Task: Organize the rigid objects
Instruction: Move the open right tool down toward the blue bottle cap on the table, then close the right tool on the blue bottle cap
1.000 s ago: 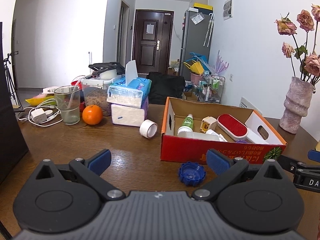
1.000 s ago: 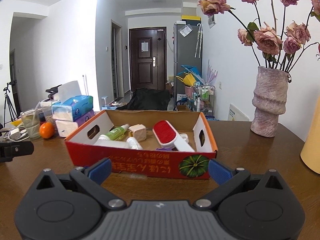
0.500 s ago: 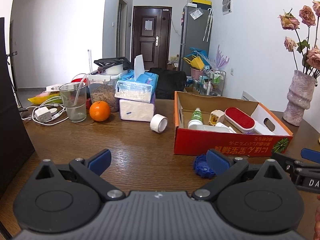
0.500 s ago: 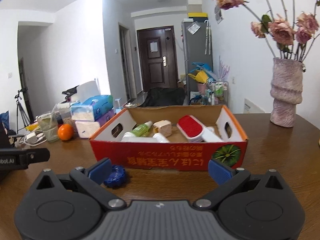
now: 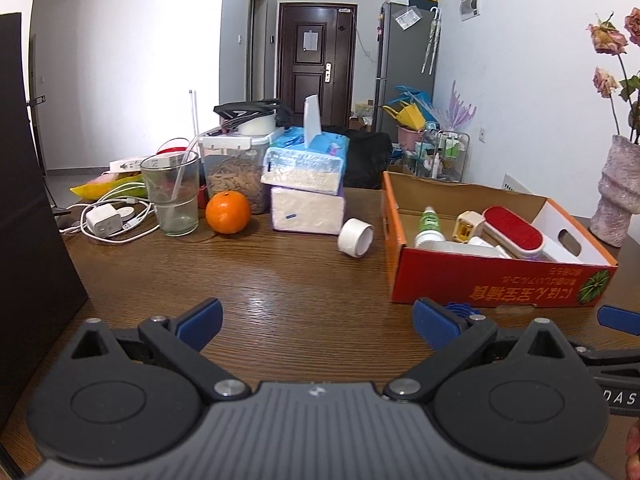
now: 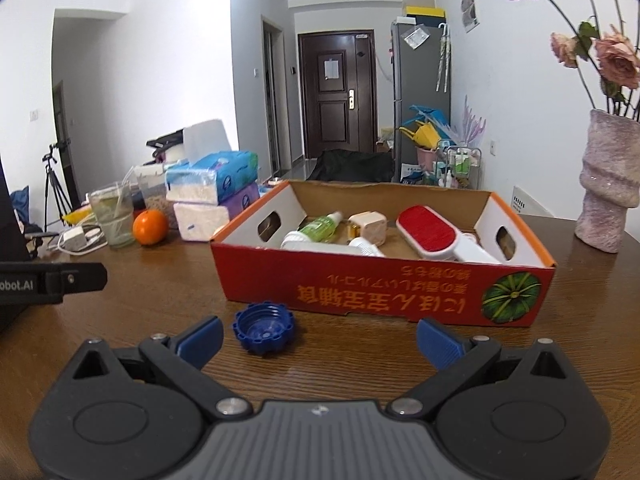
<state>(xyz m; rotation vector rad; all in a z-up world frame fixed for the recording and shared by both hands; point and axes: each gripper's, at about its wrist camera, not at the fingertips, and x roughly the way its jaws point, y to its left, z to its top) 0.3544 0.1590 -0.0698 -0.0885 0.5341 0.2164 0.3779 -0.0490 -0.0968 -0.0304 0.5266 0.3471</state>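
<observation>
A red cardboard box (image 6: 384,288) (image 5: 496,284) stands on the wooden table and holds a green bottle (image 6: 320,226), a beige cube (image 6: 370,228), a red lint brush (image 6: 430,236) and white items. A blue ridged cap (image 6: 264,327) lies on the table in front of the box's left corner; in the left wrist view the cap (image 5: 460,308) is mostly hidden behind the right finger. A white tape roll (image 5: 355,237) lies left of the box. My right gripper (image 6: 320,338) is open, the cap just inside its left finger. My left gripper (image 5: 316,322) is open and holds nothing.
At the back left stand stacked tissue packs (image 5: 306,188), an orange (image 5: 228,213), a glass with a straw (image 5: 173,196), a charger with cables (image 5: 105,220) and a food container (image 5: 236,168). A vase with dried roses (image 6: 608,192) stands at the right. A dark panel (image 5: 28,200) borders the left edge.
Both grippers have pulled back and shifted left. The blue cap has come into the right wrist view near its left finger and slid behind the right finger in the left wrist view.
</observation>
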